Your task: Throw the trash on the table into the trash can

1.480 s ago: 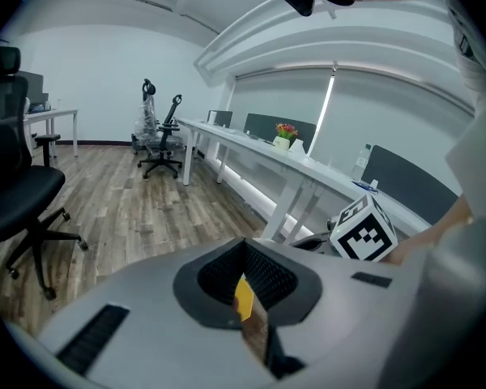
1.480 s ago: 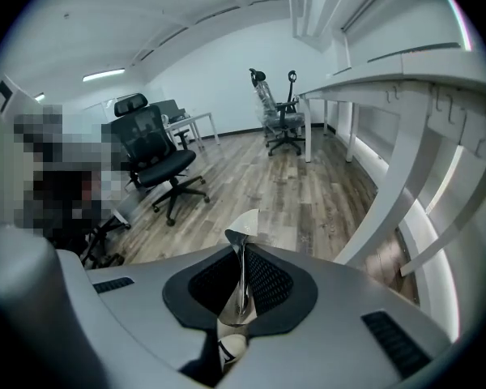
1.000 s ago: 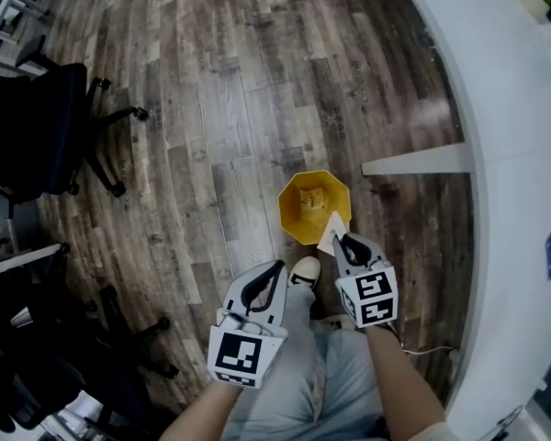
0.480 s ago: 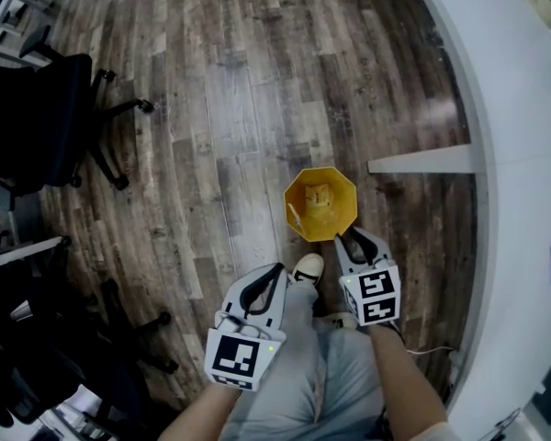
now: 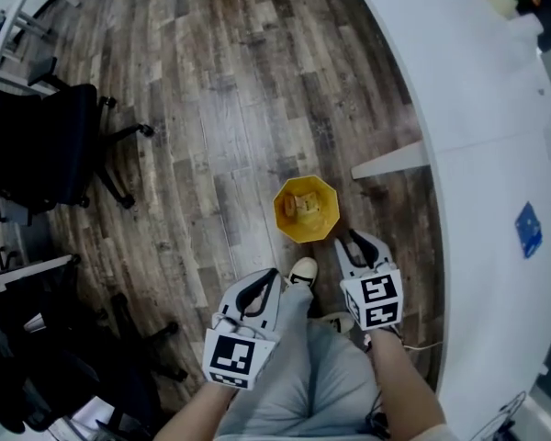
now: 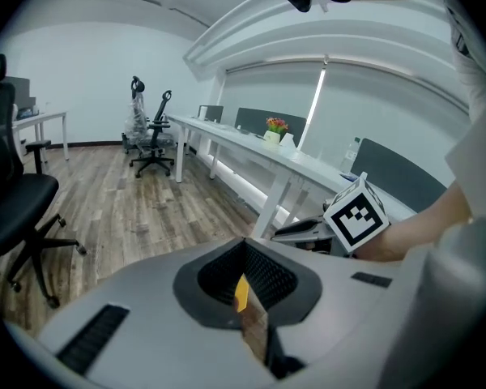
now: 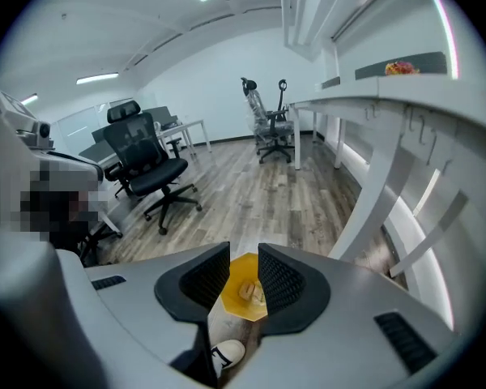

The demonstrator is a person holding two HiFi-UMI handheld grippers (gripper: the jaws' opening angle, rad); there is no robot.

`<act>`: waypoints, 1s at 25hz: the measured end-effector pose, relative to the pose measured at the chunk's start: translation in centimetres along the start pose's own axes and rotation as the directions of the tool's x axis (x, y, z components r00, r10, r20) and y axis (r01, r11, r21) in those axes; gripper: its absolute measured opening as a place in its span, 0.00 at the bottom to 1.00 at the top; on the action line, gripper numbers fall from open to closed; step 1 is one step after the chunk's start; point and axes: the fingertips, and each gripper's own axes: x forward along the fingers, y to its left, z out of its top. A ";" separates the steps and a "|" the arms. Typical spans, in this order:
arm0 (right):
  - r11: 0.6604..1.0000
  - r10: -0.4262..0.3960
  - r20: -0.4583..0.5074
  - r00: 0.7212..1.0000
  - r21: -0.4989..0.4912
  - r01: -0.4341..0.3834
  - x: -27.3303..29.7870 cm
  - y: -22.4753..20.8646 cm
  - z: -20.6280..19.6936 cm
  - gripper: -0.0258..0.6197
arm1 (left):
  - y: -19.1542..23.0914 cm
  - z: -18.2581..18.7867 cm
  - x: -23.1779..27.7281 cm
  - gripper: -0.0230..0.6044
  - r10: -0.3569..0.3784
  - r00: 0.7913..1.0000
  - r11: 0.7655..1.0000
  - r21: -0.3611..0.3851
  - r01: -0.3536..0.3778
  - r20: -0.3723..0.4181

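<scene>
The trash can stands upright on the wood floor, just beyond my shoe and left of the white table. Its long axis runs straight up, and its eight-sided mouth faces the ceiling. The trash lies inside at the bottom, a pale crumpled wad; I cannot make out any long axis to it.

My right gripper hangs just at the near right of the can's rim, pointing down and away from me. Its jaws have just been opening and stand partly apart, with nothing between them. My left gripper is nearer to me, left of the shoe, with its jaws closed together and empty.

The head view gives me the whole mouth of the can from above. The right gripper view frames the can and the wad in the gap between the jaws, with the shoe below. The left gripper view gives only a sliver of yellow through its slit — but it shows the right gripper's marker cube side-on, and flowers standing far along the table.
</scene>
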 end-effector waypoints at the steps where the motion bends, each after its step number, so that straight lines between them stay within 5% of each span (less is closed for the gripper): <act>1: 1.000 -0.001 0.021 1.000 0.003 0.001 -1.1 0.0 1.0 0.24 | -0.6 0.9 -0.3 0.04 -0.009 1.000 1.000 0.013 0.009 0.004; 7: 0.999 0.006 0.138 0.990 0.030 -0.010 -9.3 0.6 6.3 0.13 | -5.1 5.7 -1.5 0.04 -0.079 0.996 0.995 0.063 0.076 0.049; 15: 0.999 -0.018 0.277 0.961 0.046 0.005 -24.0 0.6 11.6 0.10 | -13.3 11.7 -5.7 0.04 -0.189 0.979 0.970 0.168 0.175 0.073; 25: 0.984 -0.156 0.373 0.915 0.140 0.110 -37.4 0.6 12.3 0.10 | -23.5 16.2 -9.7 0.04 -0.344 0.938 0.908 0.272 0.319 0.048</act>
